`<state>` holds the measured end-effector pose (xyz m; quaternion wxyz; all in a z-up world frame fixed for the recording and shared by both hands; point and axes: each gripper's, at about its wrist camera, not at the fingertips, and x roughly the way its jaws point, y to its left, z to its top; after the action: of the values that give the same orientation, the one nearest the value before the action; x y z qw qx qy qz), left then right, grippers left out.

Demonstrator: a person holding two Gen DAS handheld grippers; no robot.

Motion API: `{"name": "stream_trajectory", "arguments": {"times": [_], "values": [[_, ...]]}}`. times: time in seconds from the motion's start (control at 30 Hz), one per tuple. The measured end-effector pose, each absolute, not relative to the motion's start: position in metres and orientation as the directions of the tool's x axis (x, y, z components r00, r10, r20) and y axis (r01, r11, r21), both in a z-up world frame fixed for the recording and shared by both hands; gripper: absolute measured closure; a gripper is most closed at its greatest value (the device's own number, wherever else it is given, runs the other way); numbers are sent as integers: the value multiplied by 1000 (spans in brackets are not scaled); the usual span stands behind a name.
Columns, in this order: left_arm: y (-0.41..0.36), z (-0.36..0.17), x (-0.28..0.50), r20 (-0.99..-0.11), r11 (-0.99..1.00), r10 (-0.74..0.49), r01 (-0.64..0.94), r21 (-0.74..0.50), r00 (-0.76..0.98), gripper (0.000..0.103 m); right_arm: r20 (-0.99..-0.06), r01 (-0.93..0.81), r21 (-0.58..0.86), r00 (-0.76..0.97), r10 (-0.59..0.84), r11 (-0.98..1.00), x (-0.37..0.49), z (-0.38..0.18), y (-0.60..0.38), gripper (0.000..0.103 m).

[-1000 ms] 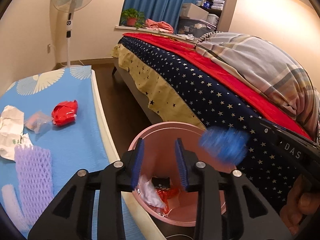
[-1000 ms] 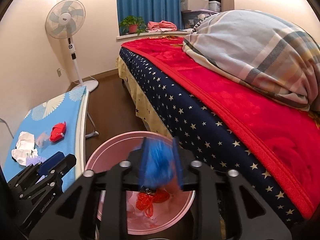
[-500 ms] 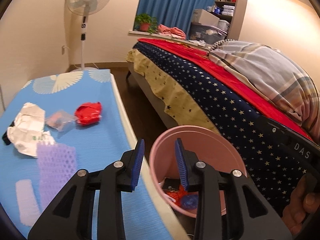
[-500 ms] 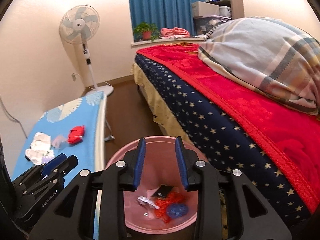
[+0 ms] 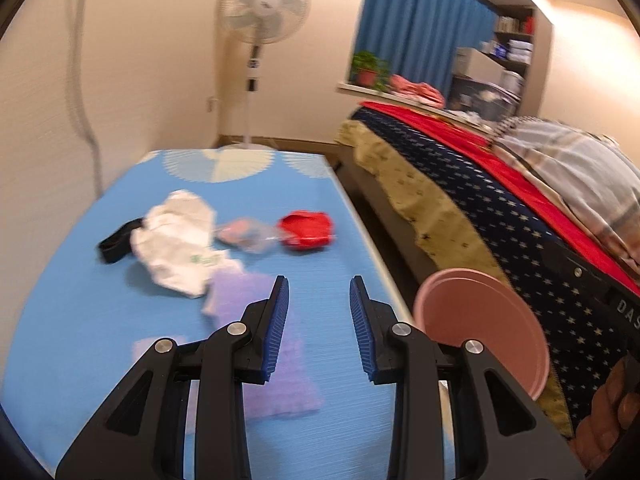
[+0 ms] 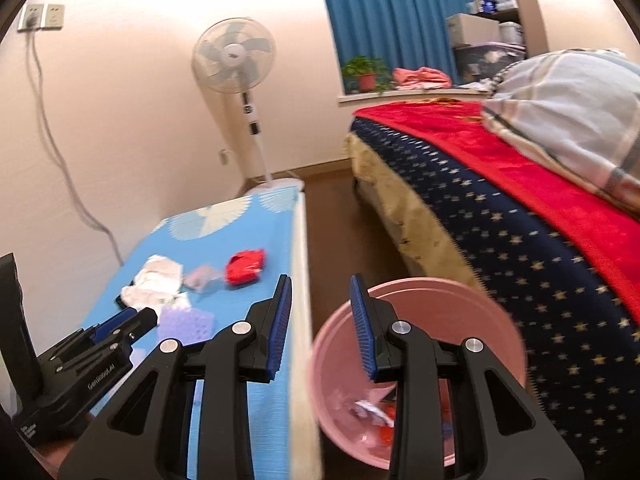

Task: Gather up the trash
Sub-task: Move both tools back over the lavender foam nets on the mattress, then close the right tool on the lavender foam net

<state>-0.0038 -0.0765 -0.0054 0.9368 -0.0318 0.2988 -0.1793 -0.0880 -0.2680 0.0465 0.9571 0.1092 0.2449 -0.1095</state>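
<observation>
Trash lies on the blue table point(image 5: 80, 320): a red wrapper point(image 5: 307, 229), a clear plastic bag point(image 5: 246, 236), crumpled white paper point(image 5: 176, 240), a purple foam net point(image 5: 276, 364) and a black strip point(image 5: 116, 242). My left gripper point(image 5: 318, 332) is open and empty over the table, just above the foam net. The pink bin point(image 6: 420, 364) stands on the floor between table and bed, with trash inside. My right gripper point(image 6: 320, 328) is open and empty over the table edge and the bin's rim. The red wrapper point(image 6: 245, 266) and the left gripper point(image 6: 120, 326) also show in the right wrist view.
The bed point(image 5: 480, 200) with starred cover, red blanket and striped duvet runs along the right. A standing fan point(image 5: 260, 20) stands beyond the table's far end. A cable point(image 6: 60, 140) hangs down the left wall. The pink bin point(image 5: 484, 328) sits right of the table edge.
The blue trash dropped from my right gripper into the bin. Both grippers have swung left from over the bin toward the table; both stay open.
</observation>
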Motion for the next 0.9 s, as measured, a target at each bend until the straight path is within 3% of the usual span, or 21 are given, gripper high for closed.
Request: {"name": "stream_trajectory", "arguments": {"times": [0.47,0.9], "values": [[-2,-34,-12,-591,983,-163,81,-163,790,71,-526,73,227,848,59,971,-56,8,-205,72],[34,-73,-11,-675,981,-95,-45,-187,732,71,-645,5,299,738,198,954,-14,-51,-161,71]]}}
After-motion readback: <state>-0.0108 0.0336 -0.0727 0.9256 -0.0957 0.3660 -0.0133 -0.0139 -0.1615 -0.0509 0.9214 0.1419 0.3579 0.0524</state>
